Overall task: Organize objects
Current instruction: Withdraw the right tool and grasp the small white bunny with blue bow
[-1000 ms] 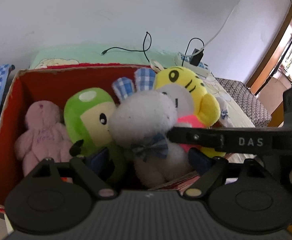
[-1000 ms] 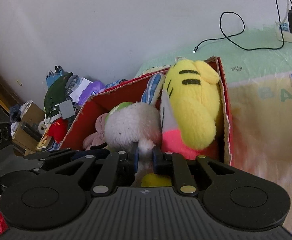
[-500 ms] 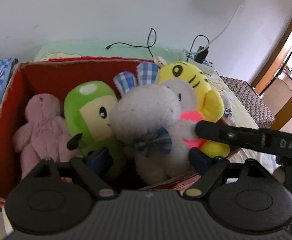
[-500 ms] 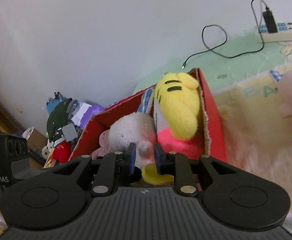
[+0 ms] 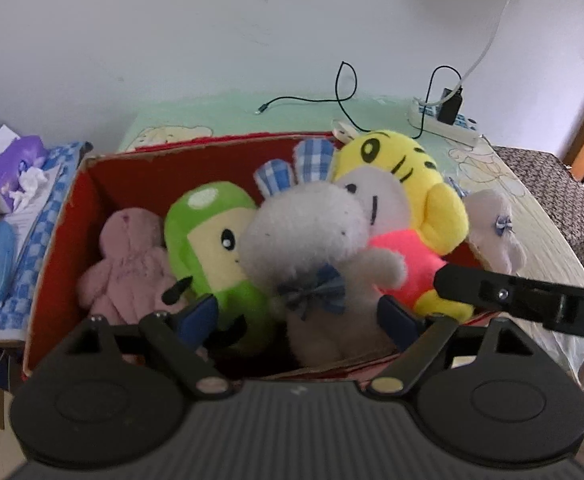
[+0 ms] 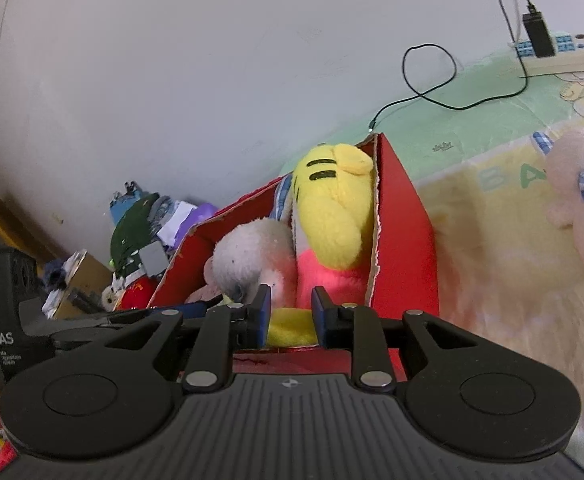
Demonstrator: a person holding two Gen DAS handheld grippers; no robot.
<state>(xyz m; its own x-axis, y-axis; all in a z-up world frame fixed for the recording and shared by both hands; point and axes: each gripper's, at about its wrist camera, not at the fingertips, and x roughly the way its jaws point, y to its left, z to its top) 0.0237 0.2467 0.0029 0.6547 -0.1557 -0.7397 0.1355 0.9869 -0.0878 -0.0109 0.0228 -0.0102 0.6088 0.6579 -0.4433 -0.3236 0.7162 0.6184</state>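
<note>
A red cardboard box (image 5: 52,240) on the bed holds a pink plush (image 5: 128,260), a green plush (image 5: 216,248), a grey-white bunny with a blue bow (image 5: 315,256) and a yellow tiger plush in pink (image 5: 403,208). My left gripper (image 5: 299,316) is open at the box's near rim, its fingers either side of the bunny without gripping it. My right gripper (image 6: 290,312) is slightly open and empty, just outside the box's near corner (image 6: 403,240), in front of the tiger (image 6: 331,216). A pale pink plush with a blue bow (image 6: 579,200) lies on the bed right of the box.
A power strip (image 6: 555,52) with a charger and black cable (image 6: 431,76) lies by the wall. Cluttered items, a tissue pack (image 5: 12,168) and blue checked cloth sit left of the box. The right gripper's body (image 5: 531,300) crosses the left wrist view.
My right gripper has opened, let go of the grey-white bunny and pulled back out of the box to the right. The bunny now rests in the box. The left gripper backed off slightly.
</note>
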